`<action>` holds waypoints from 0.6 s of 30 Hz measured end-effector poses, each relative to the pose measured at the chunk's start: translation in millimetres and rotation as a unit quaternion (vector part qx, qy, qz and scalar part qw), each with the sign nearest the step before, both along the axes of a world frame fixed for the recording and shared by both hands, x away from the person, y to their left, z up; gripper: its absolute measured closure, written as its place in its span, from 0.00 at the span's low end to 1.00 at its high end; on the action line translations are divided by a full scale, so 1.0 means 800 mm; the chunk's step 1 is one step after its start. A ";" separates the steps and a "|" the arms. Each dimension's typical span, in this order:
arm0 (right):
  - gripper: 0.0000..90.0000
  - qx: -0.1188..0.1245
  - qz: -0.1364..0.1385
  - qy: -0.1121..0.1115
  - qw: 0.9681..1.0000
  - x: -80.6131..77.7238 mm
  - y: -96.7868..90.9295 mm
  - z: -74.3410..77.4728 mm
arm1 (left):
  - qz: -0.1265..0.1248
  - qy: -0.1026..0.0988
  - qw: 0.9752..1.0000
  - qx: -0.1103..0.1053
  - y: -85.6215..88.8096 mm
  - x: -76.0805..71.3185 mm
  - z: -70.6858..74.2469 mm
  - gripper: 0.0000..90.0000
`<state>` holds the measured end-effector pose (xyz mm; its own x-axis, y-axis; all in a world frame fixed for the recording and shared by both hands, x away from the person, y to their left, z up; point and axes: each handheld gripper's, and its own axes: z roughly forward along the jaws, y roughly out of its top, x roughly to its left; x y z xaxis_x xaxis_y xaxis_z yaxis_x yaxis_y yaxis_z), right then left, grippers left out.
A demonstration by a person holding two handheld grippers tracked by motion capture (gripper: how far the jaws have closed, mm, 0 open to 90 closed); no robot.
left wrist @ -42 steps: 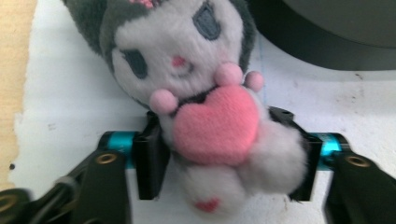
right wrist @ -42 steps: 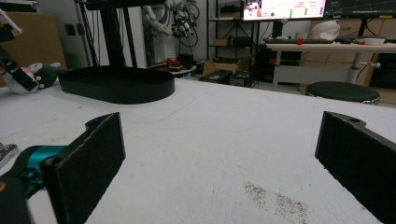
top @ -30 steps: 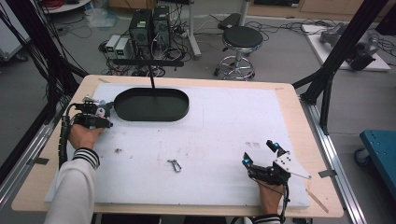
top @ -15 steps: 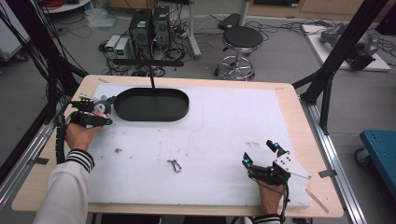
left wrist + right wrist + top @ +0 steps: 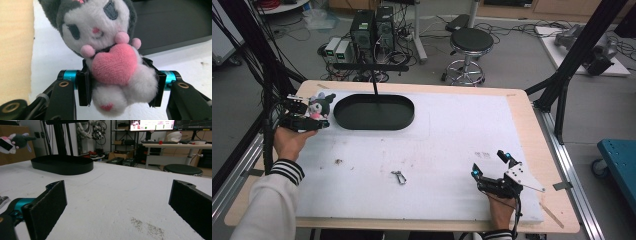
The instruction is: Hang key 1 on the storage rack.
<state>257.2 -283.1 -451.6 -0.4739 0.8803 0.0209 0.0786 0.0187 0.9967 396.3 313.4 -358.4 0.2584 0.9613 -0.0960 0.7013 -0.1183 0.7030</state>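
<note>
At the far left of the high view, the left gripper point(image 5: 307, 116) is held above the left edge of the table point(image 5: 532, 150), just beside the left end of the black oval tray point(image 5: 374, 112). Its jaws are clamped on the body of a plush toy point(image 5: 318, 105) — one only, white-faced with dark ears and a pink heart on its chest. In the left gripper view the two pads press into the sides of the plush toy point(image 5: 112, 57) below the heart, and the toy sits upright between them, clear of the white mat point(image 5: 50, 55) beneath. The tray's dark wall lies behind it to the right.

One tray, set near the far edge of the mat, with a black post point(image 5: 374, 86) rising from its far side. Between tray and near edge the white mat point(image 5: 452, 145) lies open — a wide bare stretch across the middle. One small metal clip point(image 5: 399, 177) lies on it, near the front, well apart from both grippers.

At the right, the right gripper point(image 5: 492, 164) rests low near the mat's front right corner, jaws spread wide with nothing between them; the right gripper view shows both pads point(image 5: 51, 200) far apart over bare mat. Beyond the mat on that side, a strip of wooden table edge remains.

Two grippers, one toy, one tray, one clip.
</note>
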 end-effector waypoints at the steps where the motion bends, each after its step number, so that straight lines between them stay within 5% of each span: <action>1: 0.01 -0.001 0.000 0.000 1.000 0.000 0.000 0.000 | -0.003 -0.003 1.000 -0.004 0.000 -0.001 0.002 0.55; 18: 0.01 0.002 0.000 0.003 1.000 -0.001 0.001 0.000 | -0.053 -0.033 0.998 0.008 -0.016 -0.004 0.048 0.55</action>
